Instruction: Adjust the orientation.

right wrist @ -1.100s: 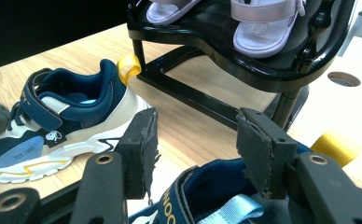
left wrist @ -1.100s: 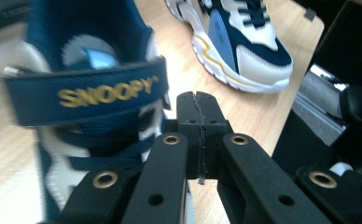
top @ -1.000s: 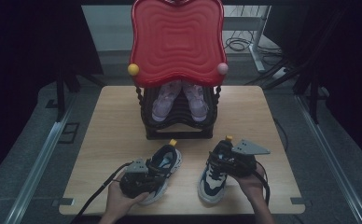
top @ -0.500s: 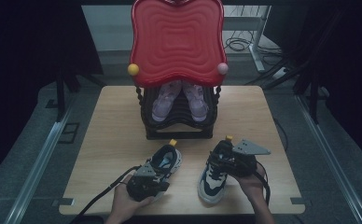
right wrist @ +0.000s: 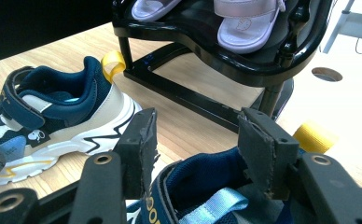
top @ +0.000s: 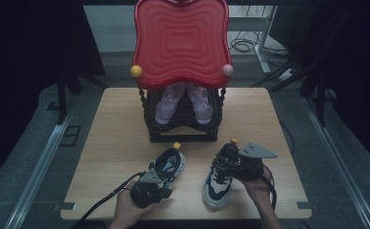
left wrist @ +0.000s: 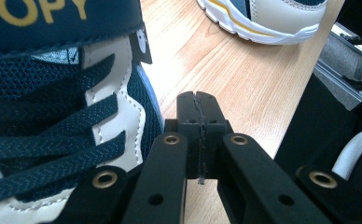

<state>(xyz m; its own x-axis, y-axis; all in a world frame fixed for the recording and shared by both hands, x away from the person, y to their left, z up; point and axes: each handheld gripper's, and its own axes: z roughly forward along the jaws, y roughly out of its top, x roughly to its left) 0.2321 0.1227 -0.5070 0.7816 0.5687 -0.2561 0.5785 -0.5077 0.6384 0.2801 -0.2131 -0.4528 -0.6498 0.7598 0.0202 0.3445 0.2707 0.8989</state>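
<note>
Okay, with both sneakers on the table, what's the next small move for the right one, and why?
Probably close the right hand-held gripper on the right sneaker: its jaws stand open on either side of the heel collar, not yet gripping.

Pale wood-grain table (top: 111, 143), matt, faint streaks along the boards. Left sneaker (left wrist: 53, 116): navy mesh cloth, woven flat laces, cream leather-like panels with stitched seams, gold print on the navy strap. Right sneaker (right wrist: 207, 196): navy padded cloth collar, light-blue ribbon loop, yellow webbing pull tab. White rubbery sole with yellow stripe at the far edge in the left gripper view. Left gripper (left wrist: 199, 105): matt black plastic, brass-coloured rivets, rough ridged pads. Right gripper (right wrist: 195, 135): same black plastic, grey pads chipped and worn at the edges. Shoe rack (right wrist: 244, 65): glossy black, smooth, with highlights. Red top (top: 180, 38): shiny rippled plastic. Sandals (right wrist: 244, 23): pale lilac, smooth sheen.
</note>
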